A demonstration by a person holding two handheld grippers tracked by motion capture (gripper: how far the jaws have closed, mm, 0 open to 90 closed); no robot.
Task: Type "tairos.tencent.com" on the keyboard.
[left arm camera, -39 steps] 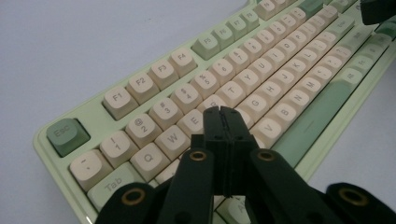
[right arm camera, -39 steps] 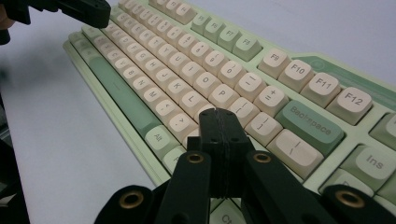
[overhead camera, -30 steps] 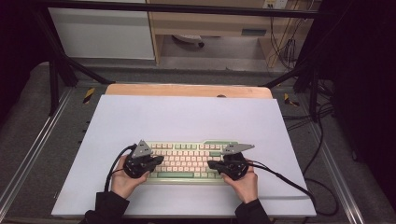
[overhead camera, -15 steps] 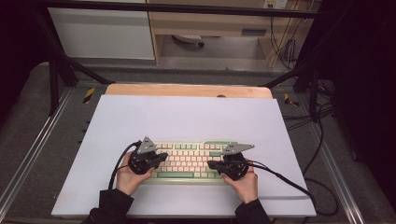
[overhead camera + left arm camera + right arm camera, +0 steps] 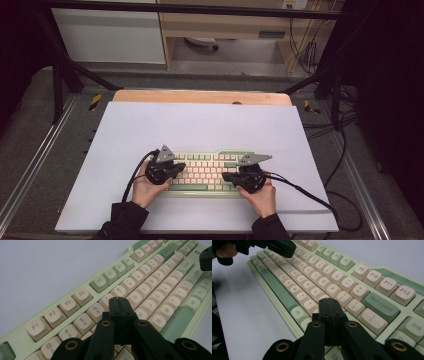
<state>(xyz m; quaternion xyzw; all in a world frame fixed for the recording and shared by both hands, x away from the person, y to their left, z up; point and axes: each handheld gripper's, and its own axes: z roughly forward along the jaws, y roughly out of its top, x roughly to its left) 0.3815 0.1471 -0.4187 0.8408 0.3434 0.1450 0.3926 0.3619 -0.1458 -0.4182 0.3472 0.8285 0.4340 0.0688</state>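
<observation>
- Left gripper (image 5: 176, 169): jaws pressed together, nothing between them; tips poised over the left half of the keyboard (image 5: 207, 172), above the G/H keys just below the number row in the left gripper view.
- Keyboard: one, pale green with cream keys, lying near the front edge of the desk (image 5: 210, 125), roughly centred.
- Right gripper (image 5: 227, 176): jaws likewise closed and empty; tips over the right half, near the keys below P.
- Progress, judged: key-pressing appears under way; both tips in position, whether any key is depressed cannot be told.
- Count: two grippers, one keyboard, one desk.
</observation>
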